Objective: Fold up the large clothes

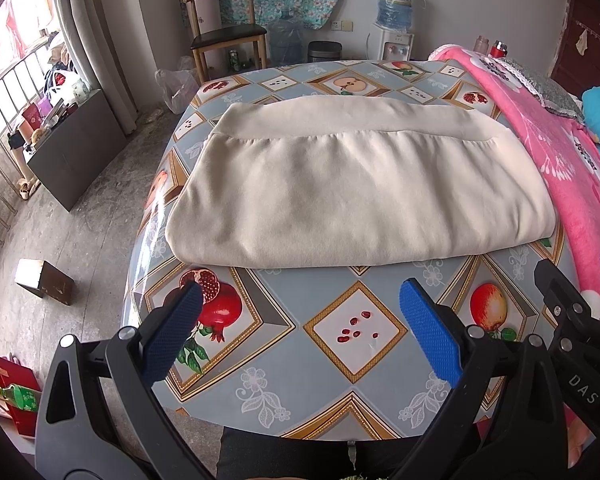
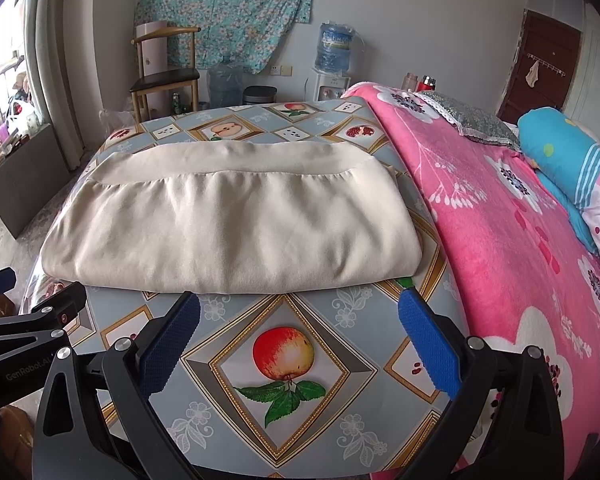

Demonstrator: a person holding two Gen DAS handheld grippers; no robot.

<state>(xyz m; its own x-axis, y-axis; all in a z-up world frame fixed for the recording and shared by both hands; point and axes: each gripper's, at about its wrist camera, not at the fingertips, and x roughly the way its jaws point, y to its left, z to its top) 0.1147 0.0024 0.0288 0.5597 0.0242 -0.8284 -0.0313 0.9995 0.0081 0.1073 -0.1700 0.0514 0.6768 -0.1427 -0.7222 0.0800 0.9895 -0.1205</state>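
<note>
Cream garment (image 1: 352, 184) folded into a broad rectangle, lying flat on the desk (image 1: 364, 364) with its fruit-patterned cloth, toward the far half of the top. Wide band along the far edge of the garment (image 2: 228, 158), gathered seam just below it; near fold rounded and thick. Right edge close to the pink flowered blanket (image 1: 572, 184), which drapes over the desk's right side.

Left tongs (image 1: 300, 332) held above the near part of the desk, short of the garment, blue pads (image 1: 428, 332) spread wide apart, nothing between them. Right tongs (image 2: 298, 336) likewise spread wide and empty, hovering over the printed apple, pad tips (image 2: 426, 340) just short of the garment's near fold. Both tongs side by side, each showing at the edge of the other's view.

Beyond the desk: wooden chair (image 2: 164, 76) against the wall, water dispenser (image 2: 332, 60) with a blue bottle on top, floral fabric (image 2: 228, 8) hung on the wall. Blue pillow (image 2: 560, 148) on the blanket to the right. Small box (image 1: 44, 280) on the floor at left.
</note>
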